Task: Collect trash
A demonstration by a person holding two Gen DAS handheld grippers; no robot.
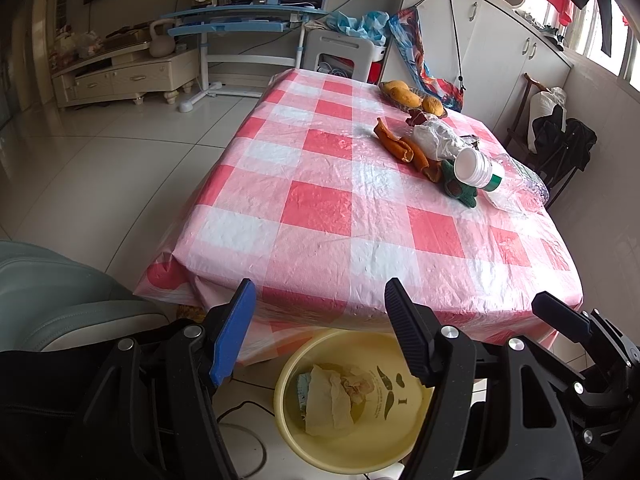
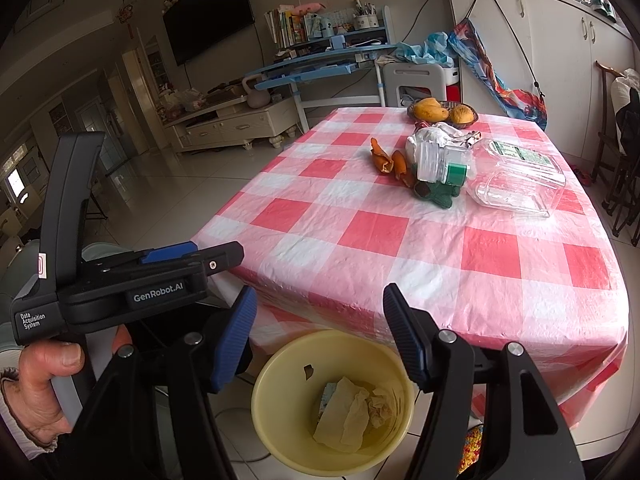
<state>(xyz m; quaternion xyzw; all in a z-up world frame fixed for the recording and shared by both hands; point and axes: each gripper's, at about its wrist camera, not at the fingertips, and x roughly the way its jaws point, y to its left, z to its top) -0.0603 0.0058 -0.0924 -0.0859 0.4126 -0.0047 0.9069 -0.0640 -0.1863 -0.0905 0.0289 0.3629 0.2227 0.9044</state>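
Observation:
A trash pile lies on the far right of the checked table (image 1: 320, 208): orange peels (image 1: 404, 146) (image 2: 386, 160), a crumpled white plastic bag (image 1: 436, 136) (image 2: 432, 136), a white bottle with a green label (image 1: 476, 168) (image 2: 436, 166), a green scrap (image 1: 460, 190) and a clear plastic bottle (image 1: 520, 184) (image 2: 520, 184) on its side. On the floor at the table's near edge stands a yellow bin (image 1: 288, 380) (image 2: 264, 376) with crumpled paper (image 2: 348, 412) in it. My left gripper (image 1: 320, 320) and right gripper (image 2: 320, 324) both hover open above the bin, with nothing between their fingers.
A bowl of mangoes (image 1: 408, 94) (image 2: 440, 112) sits at the table's far edge behind the pile. A grey-green seat (image 1: 52, 300) is at the near left. A hand (image 2: 44, 384) holds the left gripper's handle. White cupboards (image 2: 560, 60) and dark chairs (image 2: 624, 168) line the right.

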